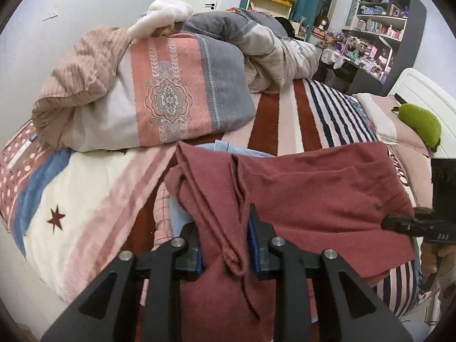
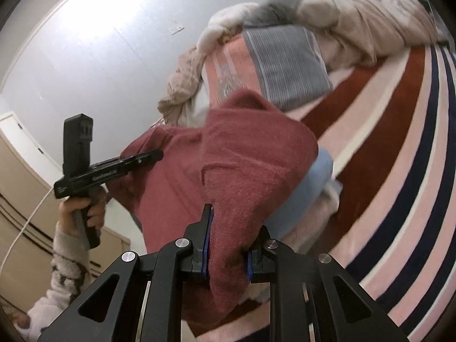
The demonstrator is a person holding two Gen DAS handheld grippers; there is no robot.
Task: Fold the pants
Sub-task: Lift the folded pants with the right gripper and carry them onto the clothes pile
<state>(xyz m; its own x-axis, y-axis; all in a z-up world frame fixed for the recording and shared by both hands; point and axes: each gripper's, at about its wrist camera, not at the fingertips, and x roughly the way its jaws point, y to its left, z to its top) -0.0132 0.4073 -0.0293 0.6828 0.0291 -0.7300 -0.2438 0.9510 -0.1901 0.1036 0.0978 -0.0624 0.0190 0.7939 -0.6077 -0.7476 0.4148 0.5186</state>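
Two grippers are engaged with the red pants (image 1: 313, 188) at once, one at each end of a held edge. In the left wrist view, a bunched ridge of the fabric, with a drawstring hanging below it, is pinched between the fingers (image 1: 253, 245) of the left gripper (image 1: 225, 245), which are closed down to the thickness of the cloth. In the right wrist view, a thick fold of the same fabric is clamped in the right gripper (image 2: 226, 245), its fingers (image 2: 206, 242) likewise drawn in on the cloth.

The pants are held up over the near edge of the bed (image 1: 285, 108), above a light blue garment (image 2: 313, 182) lying on the striped blanket (image 2: 399, 142). From both grips the fabric runs forward, away from the fingers and toward the heaped bedding (image 1: 159, 85) further up the bed; the long axis of the garment is judged to run across, from one gripper to the other, with the cloth spread flat between them in the left view.

Neither gripper is nearer than the other, since both are already on the cloth. The coming move is judged to depend on both edges being carried forward together, so that the fold lands square on the bed.
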